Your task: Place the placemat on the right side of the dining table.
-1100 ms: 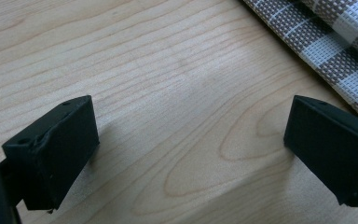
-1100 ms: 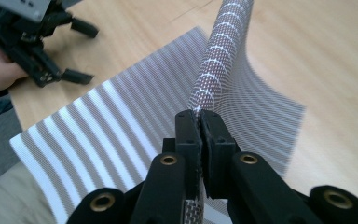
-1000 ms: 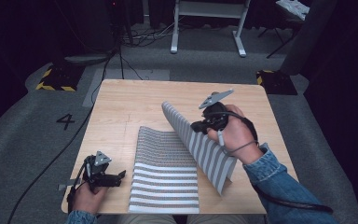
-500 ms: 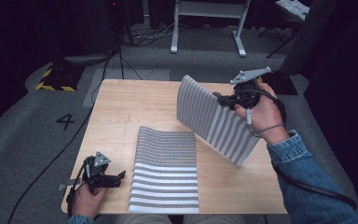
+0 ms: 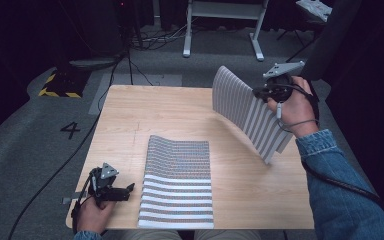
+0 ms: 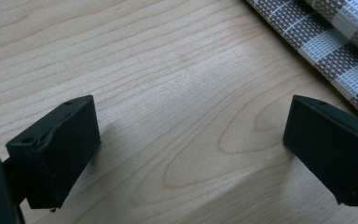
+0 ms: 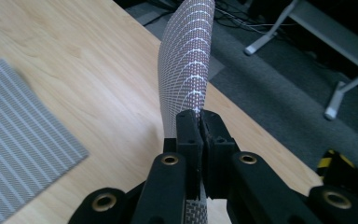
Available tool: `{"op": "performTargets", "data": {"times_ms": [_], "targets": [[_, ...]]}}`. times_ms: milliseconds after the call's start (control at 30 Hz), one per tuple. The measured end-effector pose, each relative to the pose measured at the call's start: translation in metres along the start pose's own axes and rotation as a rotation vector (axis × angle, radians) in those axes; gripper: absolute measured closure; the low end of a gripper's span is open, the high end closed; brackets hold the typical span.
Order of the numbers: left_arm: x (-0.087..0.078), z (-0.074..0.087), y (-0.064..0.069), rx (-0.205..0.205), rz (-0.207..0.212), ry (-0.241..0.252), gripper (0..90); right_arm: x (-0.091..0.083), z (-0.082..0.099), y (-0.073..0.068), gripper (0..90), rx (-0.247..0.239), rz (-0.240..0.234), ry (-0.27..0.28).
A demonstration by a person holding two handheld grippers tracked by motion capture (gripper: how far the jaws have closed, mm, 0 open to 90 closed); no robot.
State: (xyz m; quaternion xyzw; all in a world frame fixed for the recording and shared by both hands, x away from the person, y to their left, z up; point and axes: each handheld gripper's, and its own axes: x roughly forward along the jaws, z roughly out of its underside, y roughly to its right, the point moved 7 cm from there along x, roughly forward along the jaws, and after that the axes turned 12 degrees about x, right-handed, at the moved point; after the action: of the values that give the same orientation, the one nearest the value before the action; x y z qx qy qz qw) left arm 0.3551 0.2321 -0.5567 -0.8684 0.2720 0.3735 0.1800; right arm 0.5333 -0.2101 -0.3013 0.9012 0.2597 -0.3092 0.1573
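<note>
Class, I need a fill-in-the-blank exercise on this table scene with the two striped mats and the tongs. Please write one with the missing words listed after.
1. The right tongs are shut on the ____ striped mat.
2. The other striped mat lies ____ on the wooden table.
3. The left tongs stand ____, with nothing between the jaws.

Missing words: lifted; flat; open

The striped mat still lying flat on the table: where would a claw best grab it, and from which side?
Probably at its near-left corner, coming in low from the left. The flat mat lies thin and flush on the table, so only an edge offers a pinch. The left claw rests open just beside that edge. The right claw is shut on the lifted mat, gripping its edge likewise.
</note>
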Motion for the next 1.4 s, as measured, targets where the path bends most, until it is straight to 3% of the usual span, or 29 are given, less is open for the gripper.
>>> {"op": "performTargets", "data": {"times_ms": [200,267,367,533,667,767,833,967,1133,1300,1333,1367,1400], "targets": [[0.000,0.000,0.000,-0.002,-0.003,0.001,3.8,-0.004,0.010,0.023,87.7,-0.033,0.072,-0.009],[0.000,0.000,0.000,-0.002,-0.005,0.000,3.8,-0.004,0.012,0.025,87.7,-0.031,0.078,-0.010],[0.001,-0.001,0.000,-0.009,-0.005,-0.001,3.8,-0.006,0.022,0.040,87.7,0.012,0.091,-0.008],[0.001,-0.002,-0.001,-0.009,-0.007,0.002,3.7,-0.009,0.033,0.053,87.7,0.011,0.138,-0.009],[0.001,-0.002,-0.002,-0.010,-0.007,-0.002,3.7,-0.008,0.037,0.055,87.7,-0.013,0.163,-0.015],[0.002,-0.002,-0.002,-0.011,-0.008,-0.002,3.7,-0.001,0.045,0.046,87.7,-0.060,0.165,-0.044],[0.001,-0.002,-0.002,-0.010,-0.007,-0.002,3.8,0.001,0.047,0.043,87.7,-0.061,0.160,-0.044],[0.002,-0.002,-0.001,-0.012,-0.008,-0.002,3.7,0.010,0.054,0.026,87.5,-0.065,0.097,-0.026],[0.002,-0.002,-0.002,-0.011,-0.008,-0.002,3.7,0.013,0.057,0.015,87.3,-0.068,0.061,-0.020],[0.002,-0.002,-0.001,-0.012,-0.008,-0.002,3.7,0.016,0.063,0.002,83.1,-0.029,0.000,-0.027],[0.002,-0.002,-0.001,-0.011,-0.008,-0.001,3.7,0.024,0.075,-0.010,61.5,0.015,-0.066,-0.126],[0.002,-0.002,-0.001,-0.011,-0.008,-0.001,3.7,0.024,0.075,-0.010,61.5,0.015,-0.066,-0.126],[0.002,-0.002,-0.001,-0.012,-0.008,-0.001,3.7,0.034,0.096,-0.025,48.5,0.058,-0.171,-0.265]]}}
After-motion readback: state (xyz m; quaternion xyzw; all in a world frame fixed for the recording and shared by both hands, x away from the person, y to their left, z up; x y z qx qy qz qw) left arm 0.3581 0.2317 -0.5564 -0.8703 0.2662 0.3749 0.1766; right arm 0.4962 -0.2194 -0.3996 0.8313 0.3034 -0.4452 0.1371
